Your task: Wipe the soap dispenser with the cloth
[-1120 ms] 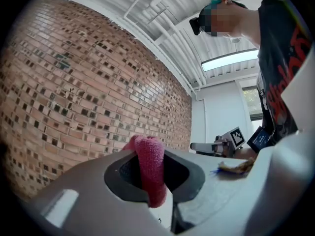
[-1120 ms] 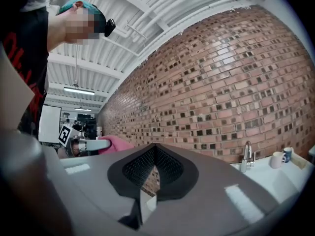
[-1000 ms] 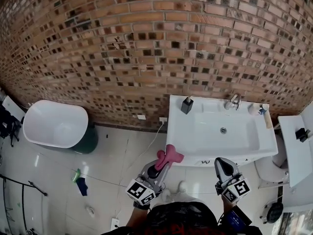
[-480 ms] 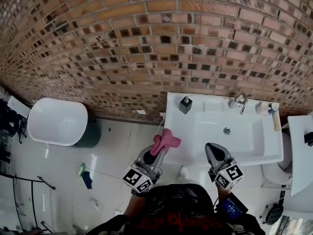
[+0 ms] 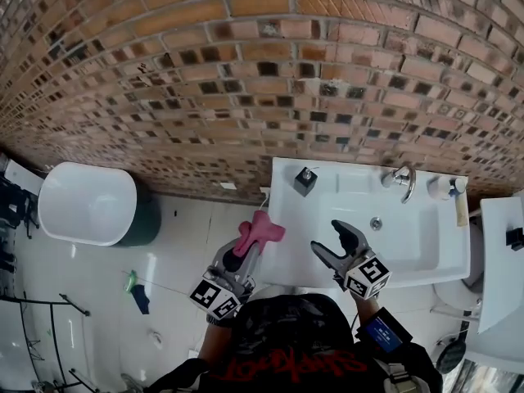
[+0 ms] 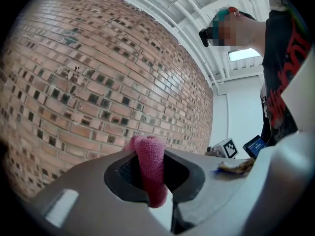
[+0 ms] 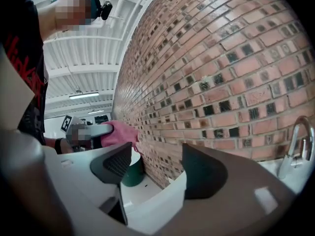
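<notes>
Approach step. Left gripper [image 5: 243, 252] clamped on the pink cloth [image 5: 260, 229], off the sink's [image 5: 409, 244] front-left corner. Right gripper [image 5: 325, 237] jaws just opened, nothing between them. Soap dispenser [image 5: 306, 180] stands untouched at the back-left corner. Next: probably steady the dispenser, bring the cloth to it.

Sink [image 5: 344, 178], white: soap dispenser [image 5: 306, 181] upright on back-left corner; tap [image 5: 400, 178] at back right, small bottle [image 5: 444, 187] just beside it. Floor [image 5: 188, 244]: green-blue item [image 5: 135, 291].
</notes>
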Tool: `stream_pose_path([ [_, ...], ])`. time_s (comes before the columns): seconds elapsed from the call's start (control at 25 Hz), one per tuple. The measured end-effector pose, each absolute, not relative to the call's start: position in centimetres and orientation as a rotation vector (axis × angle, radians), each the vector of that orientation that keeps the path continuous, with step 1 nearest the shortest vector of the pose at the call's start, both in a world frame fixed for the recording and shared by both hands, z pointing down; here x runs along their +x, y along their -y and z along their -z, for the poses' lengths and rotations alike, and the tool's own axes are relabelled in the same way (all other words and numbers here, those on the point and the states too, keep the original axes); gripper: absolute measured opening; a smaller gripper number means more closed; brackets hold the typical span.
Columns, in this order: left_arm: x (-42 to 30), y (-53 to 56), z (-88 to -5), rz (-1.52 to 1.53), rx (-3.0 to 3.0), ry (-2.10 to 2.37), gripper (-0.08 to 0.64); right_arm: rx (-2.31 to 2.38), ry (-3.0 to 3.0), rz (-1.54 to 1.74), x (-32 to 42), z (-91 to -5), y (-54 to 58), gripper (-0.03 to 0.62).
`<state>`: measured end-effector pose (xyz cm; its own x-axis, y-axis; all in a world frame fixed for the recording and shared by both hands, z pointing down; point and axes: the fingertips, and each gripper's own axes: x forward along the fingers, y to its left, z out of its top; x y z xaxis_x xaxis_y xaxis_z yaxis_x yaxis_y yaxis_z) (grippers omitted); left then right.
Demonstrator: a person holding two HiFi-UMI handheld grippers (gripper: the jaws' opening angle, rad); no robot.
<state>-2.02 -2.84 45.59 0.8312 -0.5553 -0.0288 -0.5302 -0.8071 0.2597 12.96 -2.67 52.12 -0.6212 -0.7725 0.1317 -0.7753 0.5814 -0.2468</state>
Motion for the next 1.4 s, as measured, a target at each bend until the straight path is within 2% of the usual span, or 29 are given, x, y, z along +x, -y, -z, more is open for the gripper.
stream_pose_path([
  [0.12,-3.8,5.2,-45.1,0.178,2.765,0.897,0.051,1.344,2.714,-0.432,13.0,-55.3,5.7,0.434],
  [0.28,-5.0,6.4,-45.2,0.200,2.767,0.931,0.051,1.382,2.608,-0.523,14.7,-60.4,10.1,0.454],
  [0.44,-5.5,6.3,-44.7,0.229,2.811,0.944,0.051,1.323,2.575,-0.583,15.4,-63.7,13.6,0.454],
  [0.6,-7.4,6.8,-45.3,0.219,2.735,1.085,0.051,1.227,2.510,-0.540,15.7,-67.6,16.2,0.419],
  [0.76,-8.8,6.3,-46.0,0.125,2.720,1.177,0.051,1.236,2.440,-0.435,16.8,-71.9,19.0,0.426],
  [0.92,-11.2,5.7,-46.8,0.074,2.656,1.299,0.051,1.281,2.378,-0.478,17.4,-75.7,21.9,0.457],
  [1.04,-12.4,5.2,-47.3,0.030,2.613,1.372,0.051,1.256,2.342,-0.455,16.3,-77.8,23.8,0.431],
  [1.24,-13.1,5.0,-47.9,-0.016,2.586,1.424,0.051,1.226,2.286,-0.463,15.4,-80.9,26.7,0.450],
  [1.28,-13.1,5.0,-48.0,-0.014,2.584,1.420,0.051,1.217,2.287,-0.459,15.2,-81.2,27.3,0.419],
  [1.32,-13.1,5.1,-48.1,-0.010,2.584,1.411,0.051,1.205,2.292,-0.449,15.0,-81.3,27.8,0.340],
  [1.4,-12.8,5.3,-48.2,0.000,2.591,1.385,0.051,1.170,2.304,-0.416,14.5,-80.8,28.0,0.307],
])
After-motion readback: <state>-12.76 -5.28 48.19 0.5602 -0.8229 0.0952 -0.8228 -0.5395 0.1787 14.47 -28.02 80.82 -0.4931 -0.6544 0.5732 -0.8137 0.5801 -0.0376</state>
